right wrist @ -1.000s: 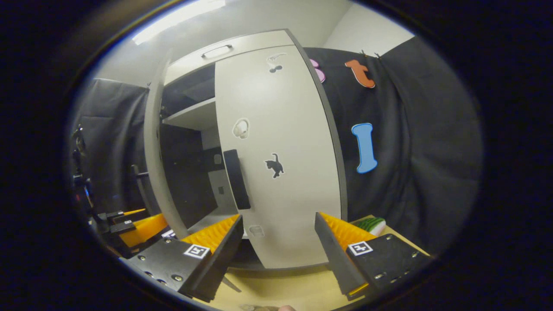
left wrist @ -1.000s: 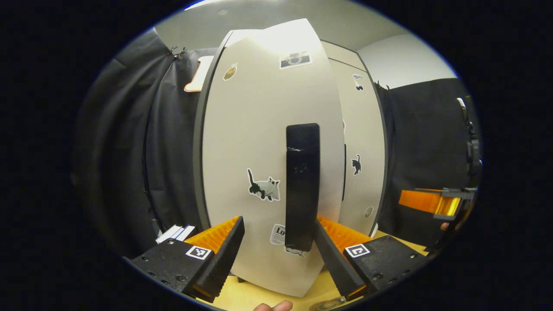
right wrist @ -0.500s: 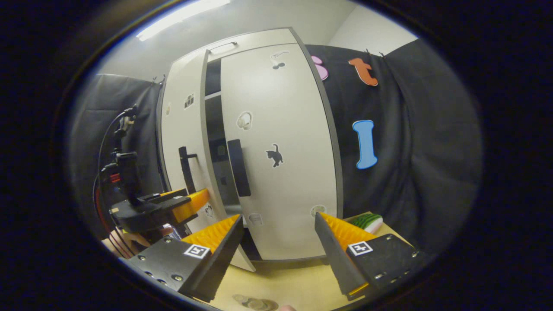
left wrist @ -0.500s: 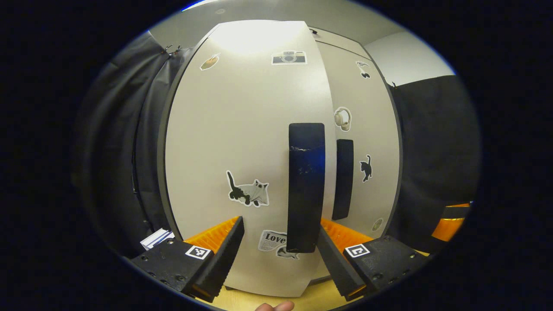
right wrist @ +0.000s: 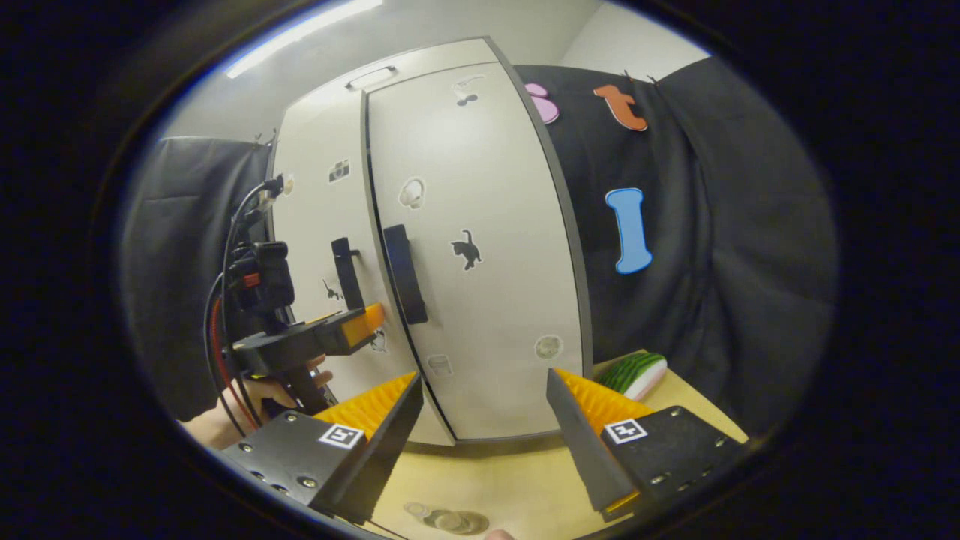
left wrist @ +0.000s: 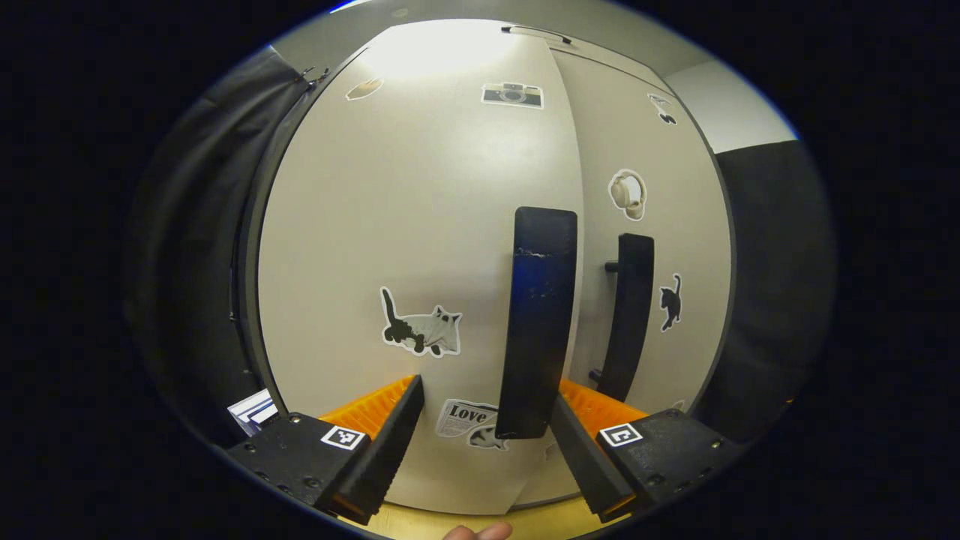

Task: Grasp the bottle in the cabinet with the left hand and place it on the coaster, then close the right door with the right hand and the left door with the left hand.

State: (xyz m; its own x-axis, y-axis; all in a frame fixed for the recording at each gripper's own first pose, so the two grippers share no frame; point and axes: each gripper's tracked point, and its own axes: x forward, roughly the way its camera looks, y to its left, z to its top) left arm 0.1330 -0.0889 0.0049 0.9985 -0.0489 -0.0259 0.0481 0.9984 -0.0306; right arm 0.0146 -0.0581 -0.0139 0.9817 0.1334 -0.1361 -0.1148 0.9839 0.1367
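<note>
The cabinet's left door [left wrist: 397, 225] lies flush with the right door [left wrist: 660, 225], no gap showing between them. My left gripper [left wrist: 484, 401] is open and close against the left door, its fingers on either side of the lower end of the black handle [left wrist: 538, 322] without pressing on it. In the right gripper view a hand [right wrist: 259, 394] holds the left gripper [right wrist: 360, 324] at the left door [right wrist: 315, 217]. My right gripper [right wrist: 484, 386] is open and empty, a short way back from the right door [right wrist: 480, 300]. A round glassy thing [right wrist: 446, 520] shows at the bottom edge; I cannot tell whether it is the bottle.
The cabinet stands on a light wooden table [right wrist: 510, 480]. A green striped, melon-like object [right wrist: 637, 373] lies on the table right of the cabinet. A white and blue box [left wrist: 251, 409] sits left of the cabinet. Black cloth hangs on both sides.
The left door has swung shut against the cabinet with my left gripper following it, and the dark gap beside the right door has closed. The right gripper has barely moved.
</note>
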